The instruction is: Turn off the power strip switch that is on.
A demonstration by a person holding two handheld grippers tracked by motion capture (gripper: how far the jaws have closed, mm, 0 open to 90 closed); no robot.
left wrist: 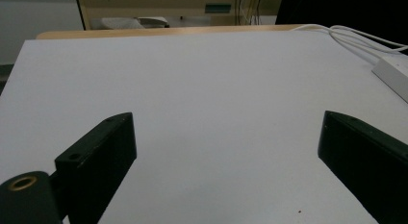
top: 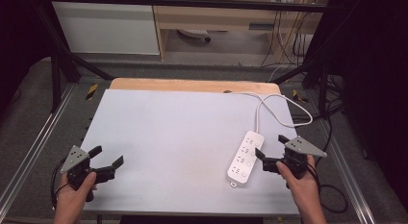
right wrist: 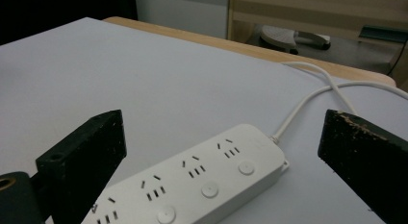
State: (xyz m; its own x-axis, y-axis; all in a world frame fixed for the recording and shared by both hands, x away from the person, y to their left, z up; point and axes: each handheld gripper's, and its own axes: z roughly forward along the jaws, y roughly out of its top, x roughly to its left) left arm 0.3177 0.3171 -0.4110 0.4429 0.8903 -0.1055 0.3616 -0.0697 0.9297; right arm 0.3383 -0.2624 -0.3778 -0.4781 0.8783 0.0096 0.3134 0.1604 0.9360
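Observation:
A white power strip (top: pixel 246 158) lies on the pale table top (top: pixel 173 137) at the right, with three socket groups and round buttons along it (right wrist: pixel 202 178). Its white cable (top: pixel 269 104) loops toward the far edge (right wrist: pixel 312 96). My right gripper (top: pixel 270 148) is open just right of the strip, its jaws spread wide with the strip lying between and ahead of them (right wrist: pixel 221 161). At the near left corner my left gripper (top: pixel 107 156) is open over bare table (left wrist: pixel 226 156). One end of the strip (left wrist: pixel 395 75) shows at the far right in the left gripper view.
A wooden strip (top: pixel 192 84) runs along the table's far edge. Black frame posts (top: pixel 57 75) stand at both far sides, with a white cabinet (top: pixel 106 27) and loose cables (top: pixel 288 36) on the floor beyond. A person's hands (top: pixel 72 200) hold both grippers.

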